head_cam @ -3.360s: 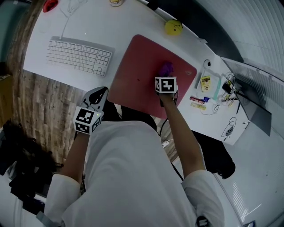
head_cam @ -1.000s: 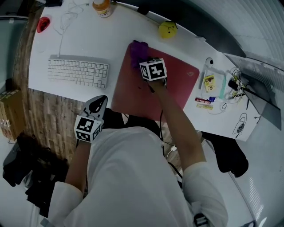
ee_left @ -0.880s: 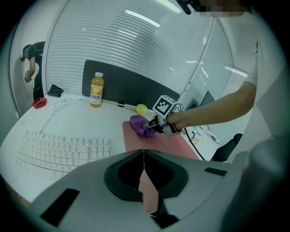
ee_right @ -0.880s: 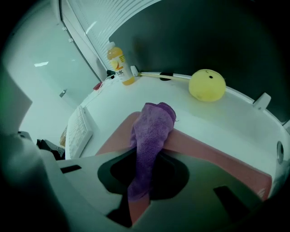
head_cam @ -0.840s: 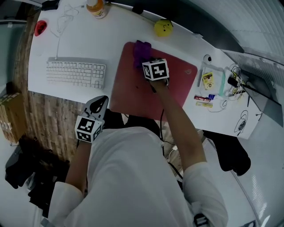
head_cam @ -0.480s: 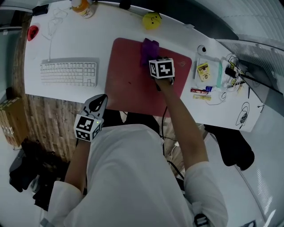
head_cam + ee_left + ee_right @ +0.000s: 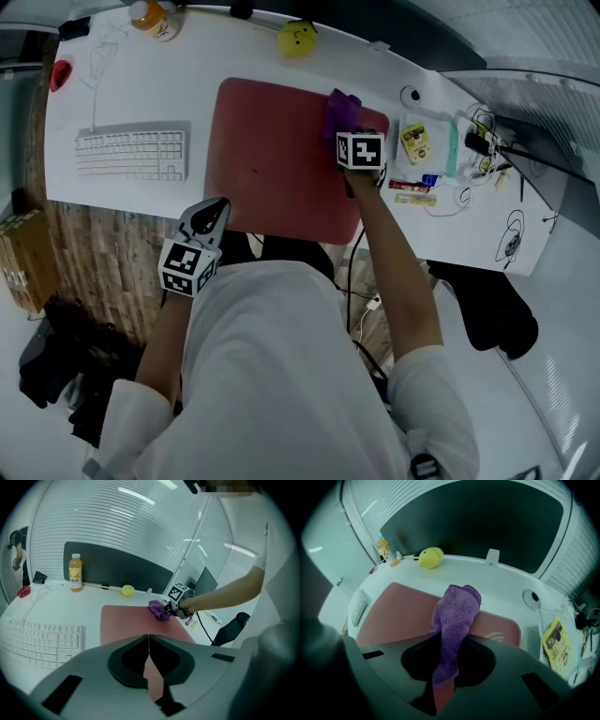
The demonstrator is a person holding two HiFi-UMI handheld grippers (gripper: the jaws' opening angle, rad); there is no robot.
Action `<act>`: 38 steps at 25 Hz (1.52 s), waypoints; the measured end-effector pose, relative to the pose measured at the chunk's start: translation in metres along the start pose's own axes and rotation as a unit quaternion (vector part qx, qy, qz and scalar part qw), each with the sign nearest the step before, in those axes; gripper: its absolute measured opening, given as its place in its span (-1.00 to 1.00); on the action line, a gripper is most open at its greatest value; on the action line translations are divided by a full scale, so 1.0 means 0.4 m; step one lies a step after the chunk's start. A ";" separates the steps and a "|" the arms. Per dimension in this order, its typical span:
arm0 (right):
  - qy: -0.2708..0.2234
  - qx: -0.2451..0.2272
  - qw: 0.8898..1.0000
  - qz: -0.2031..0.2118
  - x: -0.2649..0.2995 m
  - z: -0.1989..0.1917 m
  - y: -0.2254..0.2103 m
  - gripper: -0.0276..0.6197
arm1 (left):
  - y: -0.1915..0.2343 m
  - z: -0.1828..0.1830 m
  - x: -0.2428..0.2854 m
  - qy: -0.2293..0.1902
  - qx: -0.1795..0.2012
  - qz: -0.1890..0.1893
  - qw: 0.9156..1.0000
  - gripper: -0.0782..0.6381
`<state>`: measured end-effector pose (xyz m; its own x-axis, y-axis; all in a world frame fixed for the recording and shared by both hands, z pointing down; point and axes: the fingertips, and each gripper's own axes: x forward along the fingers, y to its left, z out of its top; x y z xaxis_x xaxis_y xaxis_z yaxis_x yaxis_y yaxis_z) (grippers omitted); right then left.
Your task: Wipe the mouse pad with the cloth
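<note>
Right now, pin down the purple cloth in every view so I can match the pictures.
Head view: purple cloth, upper right of centre, on the mouse pad's far right corner.
Left gripper view: cloth at centre, on the pad's far edge.
Right gripper view: cloth at centre, clamped by the right gripper, jaws shut on it.
Shared landmark: the yellow toy beyond the pad.

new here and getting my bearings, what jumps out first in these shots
The big red mouse pad fills the middle of the white desk, with a purple cloth on its far right corner, pinched in the jaws of the right gripper. The left gripper hangs shut and empty off the desk's near edge, near the white keyboard.
</note>
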<state>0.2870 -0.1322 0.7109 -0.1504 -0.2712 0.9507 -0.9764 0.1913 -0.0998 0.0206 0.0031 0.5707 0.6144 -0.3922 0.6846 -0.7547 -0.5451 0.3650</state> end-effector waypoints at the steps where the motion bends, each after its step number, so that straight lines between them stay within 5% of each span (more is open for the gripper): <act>1: 0.001 0.006 1.000 -0.007 -0.005 -0.010 -0.022 -0.69 | -0.009 0.001 0.005 0.000 0.001 -0.001 1.000 -0.73; 18: 0.020 0.022 0.998 -0.048 -0.076 -0.164 -0.224 -0.69 | -0.134 0.010 0.044 -0.014 0.019 0.011 1.000 -0.73; 38: -0.116 -0.003 0.992 0.051 -0.285 -0.190 -0.072 -0.69 | -0.147 0.056 -0.072 -0.076 0.035 0.036 0.996 -0.73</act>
<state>0.3439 -0.0349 0.6278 -0.2813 -0.4588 0.8428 -0.9532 0.2353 -0.1901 0.0525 0.0297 0.5153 0.5916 -0.5362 0.6021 -0.7830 -0.5600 0.2706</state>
